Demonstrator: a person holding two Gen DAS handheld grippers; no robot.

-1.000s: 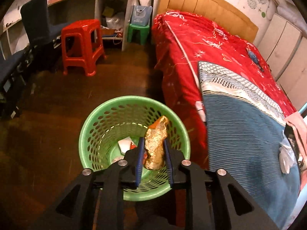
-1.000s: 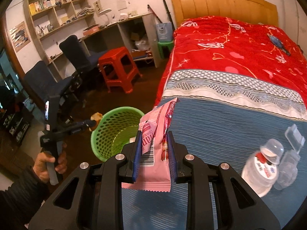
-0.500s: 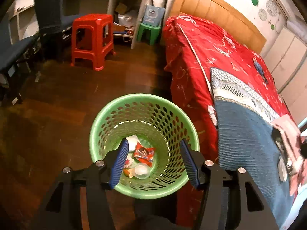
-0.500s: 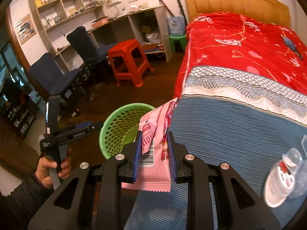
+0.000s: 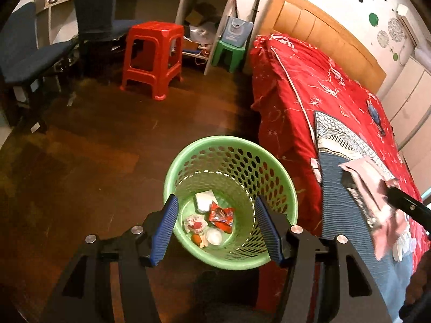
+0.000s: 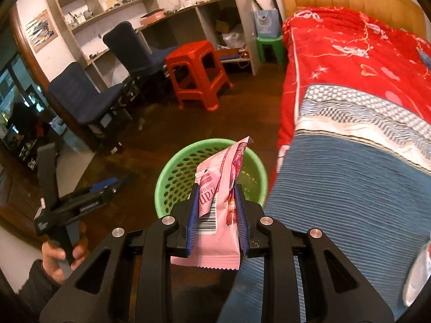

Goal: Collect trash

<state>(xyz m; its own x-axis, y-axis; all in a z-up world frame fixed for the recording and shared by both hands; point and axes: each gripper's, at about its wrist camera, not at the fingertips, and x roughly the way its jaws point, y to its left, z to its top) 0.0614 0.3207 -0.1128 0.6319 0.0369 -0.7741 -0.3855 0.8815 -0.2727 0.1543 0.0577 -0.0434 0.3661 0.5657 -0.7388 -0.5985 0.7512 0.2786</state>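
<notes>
- Gone from the left gripper (image 5: 215, 224) is the gold wrapper it held a second ago; its fingers (image 5: 165, 228) have just been opening and now stand apart with nothing between them
- Left gripper hangs over the green basket (image 5: 282, 177), whose rim shows between the two blue pads
- Basket stands on the dark wood floor (image 5: 94, 161), just beside the bed (image 5: 317, 99)
- Trash lies at the basket's bottom: a red wrapper (image 5: 221, 214), a white piece (image 5: 204, 200), a red-and-white crumpled piece (image 5: 195, 222) and a round white lid (image 5: 214, 237); the gold wrapper cannot be made out among them
- Right gripper (image 6: 216, 215) has moved from over the bed towards the basket (image 6: 172, 172), which now sits right behind its fingertips
- Right fingers (image 6: 192, 218) are closed on a pink wrapper (image 6: 215, 231), upright, barcode facing the camera, its torn top leaning right
- From the left wrist view the pink wrapper (image 5: 377, 193) shows at the right, above the blue blanket (image 5: 339, 210)
- A hand (image 6: 59, 255) in a dark sleeve grips the left gripper's handle, low left in the right wrist view
- A red stool (image 5: 152, 56) and a green stool (image 5: 229, 53) stand well behind the basket
</notes>
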